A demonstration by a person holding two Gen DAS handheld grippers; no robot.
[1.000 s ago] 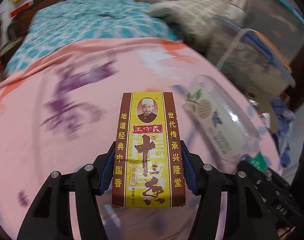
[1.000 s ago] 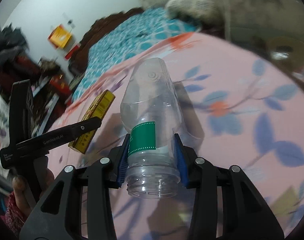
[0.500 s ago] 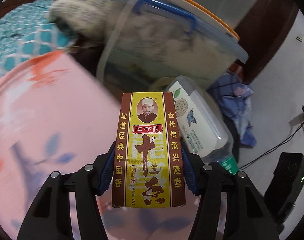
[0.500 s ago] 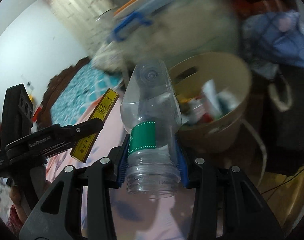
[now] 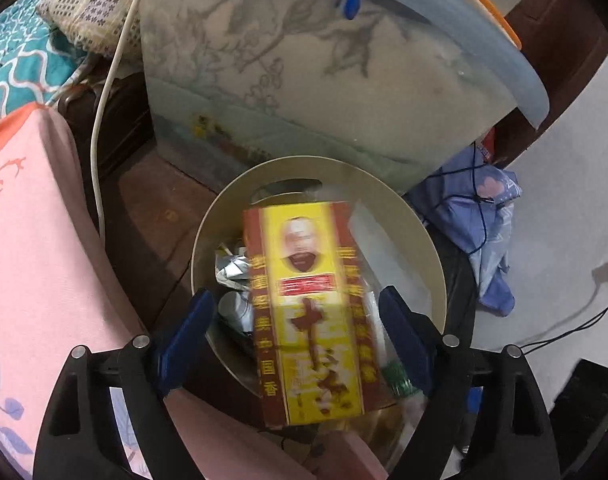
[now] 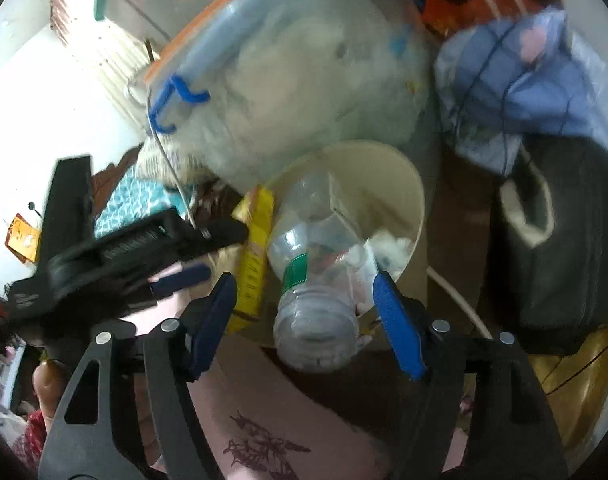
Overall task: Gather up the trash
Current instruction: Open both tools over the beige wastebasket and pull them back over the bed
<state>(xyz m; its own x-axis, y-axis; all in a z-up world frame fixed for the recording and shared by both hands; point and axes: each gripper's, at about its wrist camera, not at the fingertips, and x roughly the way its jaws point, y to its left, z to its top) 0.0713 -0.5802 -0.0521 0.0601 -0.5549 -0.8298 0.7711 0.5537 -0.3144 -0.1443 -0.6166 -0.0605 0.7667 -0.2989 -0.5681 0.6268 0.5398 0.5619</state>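
A beige round trash bin (image 5: 431, 248) holding several pieces of rubbish stands below the bed edge; it also shows in the right wrist view (image 6: 407, 188). My left gripper (image 5: 296, 332) is open over it, and the yellow and brown spice box (image 5: 307, 312) sits blurred between the spread jaws, touching neither. My right gripper (image 6: 304, 304) is open too, and the clear plastic bottle (image 6: 315, 276) with a green label hangs free between its jaws above the bin. The box (image 6: 256, 256) and the left gripper (image 6: 144, 252) show at the right wrist view's left.
A large clear storage tub (image 5: 323, 72) with a blue lid clip stands behind the bin. A blue cloth bundle (image 5: 487, 216) lies to its right, a dark bag (image 6: 555, 240) beyond. The pink bedsheet (image 5: 36, 240) edge is on the left. A white cable (image 5: 104, 80) hangs by the tub.
Both grippers swung from over the bed to above the bin and opened. The box and the bottle have left the jaws and are dropping toward the bin.
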